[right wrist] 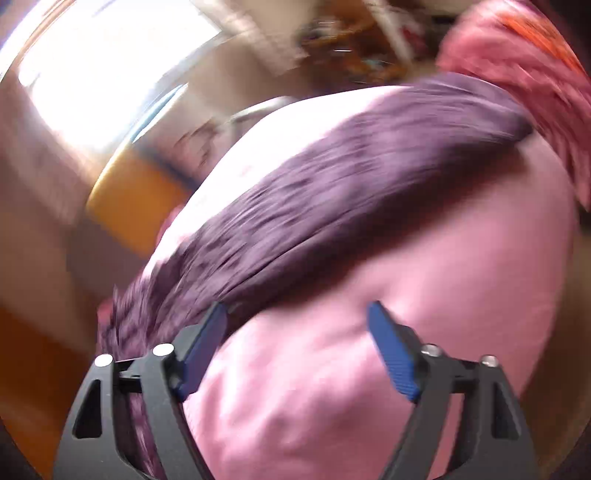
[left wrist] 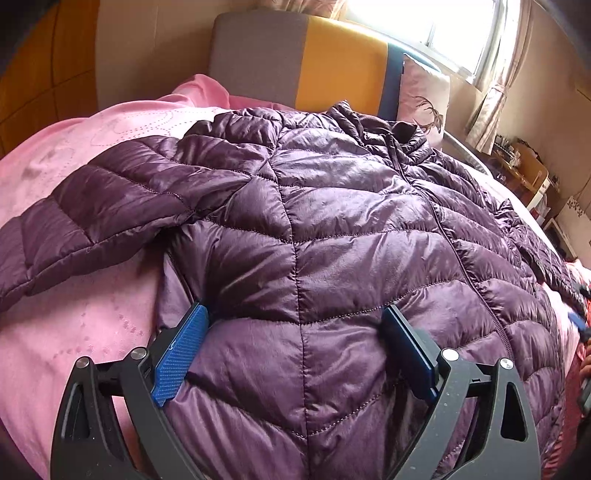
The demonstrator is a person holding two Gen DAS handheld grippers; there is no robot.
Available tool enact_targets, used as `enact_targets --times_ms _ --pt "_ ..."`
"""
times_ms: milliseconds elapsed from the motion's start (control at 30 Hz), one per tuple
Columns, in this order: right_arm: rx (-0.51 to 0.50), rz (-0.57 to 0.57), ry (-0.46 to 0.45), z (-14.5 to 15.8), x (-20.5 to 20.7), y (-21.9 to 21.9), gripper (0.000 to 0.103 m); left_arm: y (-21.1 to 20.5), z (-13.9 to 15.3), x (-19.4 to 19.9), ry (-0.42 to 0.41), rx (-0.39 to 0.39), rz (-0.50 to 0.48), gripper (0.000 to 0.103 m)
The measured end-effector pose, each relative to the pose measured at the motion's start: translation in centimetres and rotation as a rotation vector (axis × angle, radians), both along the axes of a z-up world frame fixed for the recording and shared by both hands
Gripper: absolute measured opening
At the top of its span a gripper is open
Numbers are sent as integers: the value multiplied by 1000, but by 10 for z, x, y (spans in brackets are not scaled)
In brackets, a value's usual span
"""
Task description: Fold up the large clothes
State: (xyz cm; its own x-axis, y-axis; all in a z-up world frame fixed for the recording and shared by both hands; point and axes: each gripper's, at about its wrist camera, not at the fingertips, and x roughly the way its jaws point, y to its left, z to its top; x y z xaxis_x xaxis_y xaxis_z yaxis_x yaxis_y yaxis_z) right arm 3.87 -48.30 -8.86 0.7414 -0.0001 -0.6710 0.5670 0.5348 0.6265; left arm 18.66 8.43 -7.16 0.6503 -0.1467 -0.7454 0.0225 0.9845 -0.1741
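Note:
A purple quilted puffer jacket [left wrist: 332,221] lies spread front-up on a pink bedspread [left wrist: 74,332], zipper closed, collar toward the headboard, one sleeve stretched out to the left. My left gripper [left wrist: 295,317] is open and hovers over the jacket's lower hem, empty. In the blurred right wrist view the jacket's other sleeve [right wrist: 332,192] runs diagonally across the pink bedspread [right wrist: 406,314]. My right gripper [right wrist: 297,314] is open and empty, just below that sleeve.
A grey, yellow and blue headboard [left wrist: 314,59] stands behind the bed with a pink pillow [left wrist: 424,99] against it. A bright curtained window [left wrist: 443,26] is at the back right. Cluttered shelves [left wrist: 524,170] stand to the right. A red patterned cloth [right wrist: 535,74] lies by the sleeve's end.

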Motion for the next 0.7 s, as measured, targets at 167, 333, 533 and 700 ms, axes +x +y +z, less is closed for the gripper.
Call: enact_targets --times_ms 167,333,533,700 --pt "123 -189 -57 -3 -14 -77 64 1 4 -4 8 -23 19 94" --pt "146 -240 -39 0 5 -110 32 -2 7 -7 11 -8 20 96" --pt "-95 -54 -11 52 57 -74 13 2 13 -8 15 -40 34 99" --pt "-235 192 -49 87 111 15 13 4 16 -8 11 -60 35 99"
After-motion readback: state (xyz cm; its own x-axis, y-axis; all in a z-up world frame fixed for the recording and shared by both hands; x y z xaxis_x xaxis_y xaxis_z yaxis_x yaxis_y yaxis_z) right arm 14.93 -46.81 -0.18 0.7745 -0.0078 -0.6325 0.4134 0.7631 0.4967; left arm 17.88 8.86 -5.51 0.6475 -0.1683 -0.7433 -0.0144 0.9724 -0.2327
